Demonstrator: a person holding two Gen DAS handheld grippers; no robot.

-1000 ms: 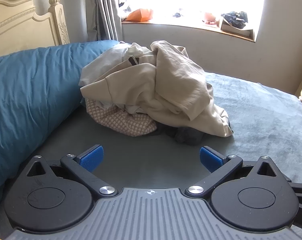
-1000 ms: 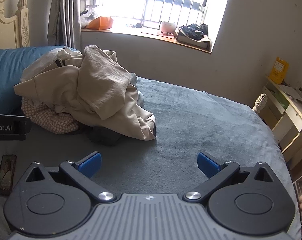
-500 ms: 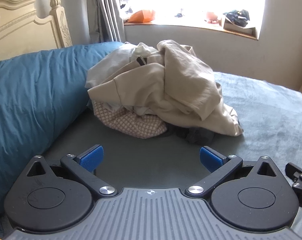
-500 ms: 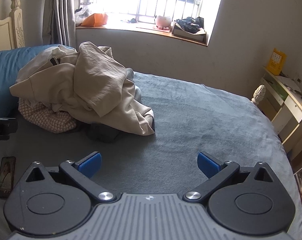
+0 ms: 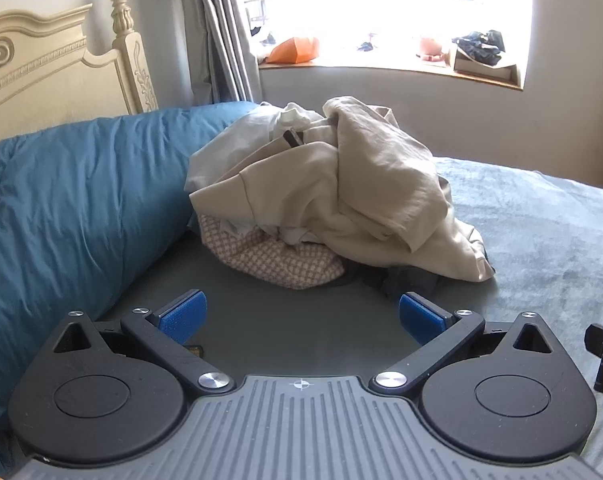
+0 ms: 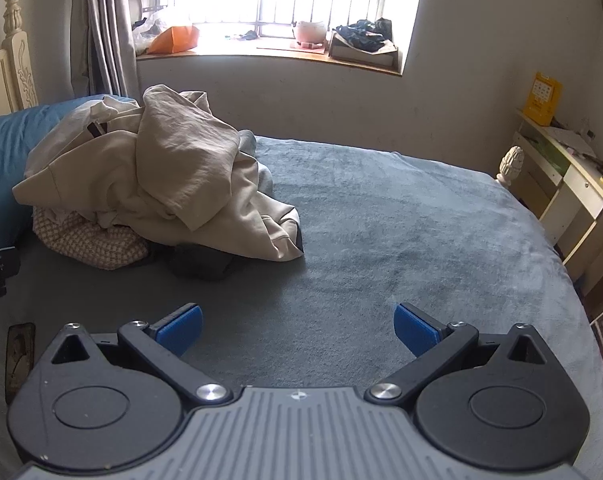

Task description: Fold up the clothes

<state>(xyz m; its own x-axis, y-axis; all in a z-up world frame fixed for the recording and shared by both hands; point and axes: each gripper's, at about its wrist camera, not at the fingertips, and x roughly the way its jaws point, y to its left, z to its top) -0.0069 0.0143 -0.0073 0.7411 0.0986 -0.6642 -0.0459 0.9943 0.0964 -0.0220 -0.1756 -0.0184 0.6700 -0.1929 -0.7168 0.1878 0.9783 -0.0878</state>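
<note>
While both your grippers hover spread and empty over the grey blanket (image 6: 401,216), your left gripper (image 5: 301,316) faces the clothes pile (image 5: 333,192) at twelve o'clock; from your right gripper (image 6: 297,324) it lies at ten o'clock.

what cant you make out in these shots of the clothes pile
- Dark garment: both views, mostly buried under the beige top; type unclear.
- Checked fabric: both views, only its lower edge shows.
- Phone: right view, partly behind the gripper body; screen too small.
- Window: both views, glare hides outside.
</note>
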